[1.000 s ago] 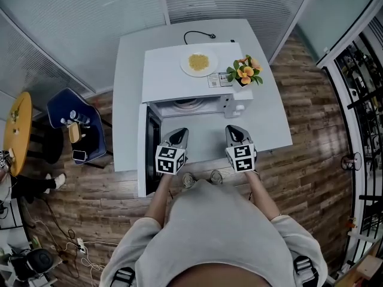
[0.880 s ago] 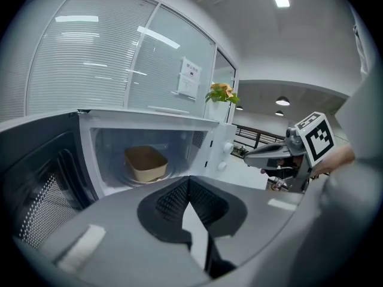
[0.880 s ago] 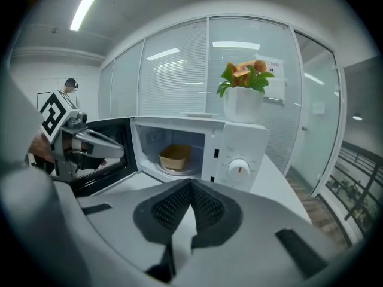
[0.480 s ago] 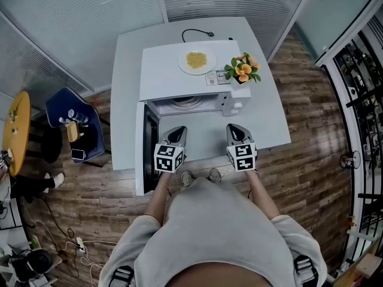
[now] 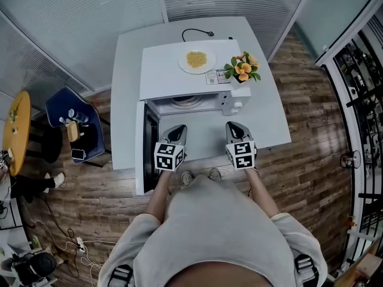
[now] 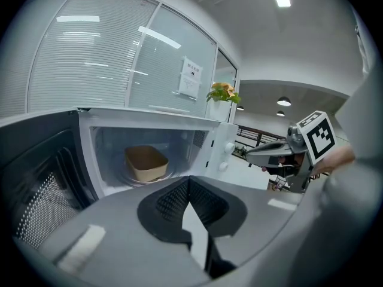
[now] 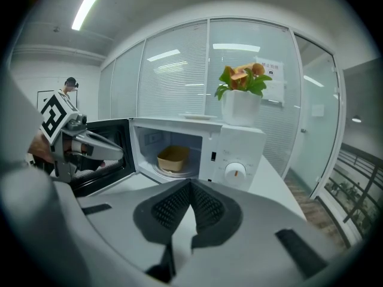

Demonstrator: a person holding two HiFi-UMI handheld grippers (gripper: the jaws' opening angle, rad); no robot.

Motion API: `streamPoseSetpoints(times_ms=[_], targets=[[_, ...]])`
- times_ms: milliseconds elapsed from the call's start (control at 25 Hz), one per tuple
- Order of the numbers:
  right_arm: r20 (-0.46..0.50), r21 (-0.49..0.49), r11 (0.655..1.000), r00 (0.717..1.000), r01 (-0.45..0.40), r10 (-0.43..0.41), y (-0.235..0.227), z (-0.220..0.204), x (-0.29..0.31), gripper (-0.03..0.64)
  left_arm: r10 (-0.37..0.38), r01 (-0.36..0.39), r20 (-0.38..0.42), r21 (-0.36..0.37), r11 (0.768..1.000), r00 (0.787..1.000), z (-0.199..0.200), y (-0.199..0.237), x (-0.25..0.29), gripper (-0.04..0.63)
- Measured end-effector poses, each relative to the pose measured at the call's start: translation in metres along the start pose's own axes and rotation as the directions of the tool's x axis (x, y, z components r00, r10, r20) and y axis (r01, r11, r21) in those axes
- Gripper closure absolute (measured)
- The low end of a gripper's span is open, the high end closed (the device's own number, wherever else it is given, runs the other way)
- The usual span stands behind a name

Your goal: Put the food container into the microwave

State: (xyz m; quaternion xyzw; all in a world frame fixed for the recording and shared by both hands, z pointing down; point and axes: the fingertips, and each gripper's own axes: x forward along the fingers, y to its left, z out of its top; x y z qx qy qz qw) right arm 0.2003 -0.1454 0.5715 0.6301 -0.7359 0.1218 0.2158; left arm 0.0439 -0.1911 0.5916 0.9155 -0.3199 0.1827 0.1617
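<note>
The tan food container sits on the turntable inside the white microwave, and it also shows in the right gripper view. The microwave door hangs wide open to the left. My left gripper hovers over the white table in front of the opening; its jaws are shut and hold nothing. My right gripper is level with it in front of the control panel, and its jaws are likewise shut and empty. Both stand well clear of the container.
On top of the microwave are a white plate of yellow food and a potted flower. A black cable lies behind it. A blue chair and a yellow table stand at the left, on the wooden floor.
The head view shifted slightly; both grippers stay in the same place in front of the open microwave.
</note>
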Motion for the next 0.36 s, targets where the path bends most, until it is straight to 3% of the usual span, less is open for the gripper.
streamPoseSetpoints(times_ms=[360], targets=[[0.004, -0.004, 1.0, 1.0, -0.005, 0.005, 0.002, 0.0013, 0.0049, 0.604, 0.0, 0.0, 0.0, 0.006, 1.0, 1.0, 0.0014, 0.0043, 0.001, 0.584]])
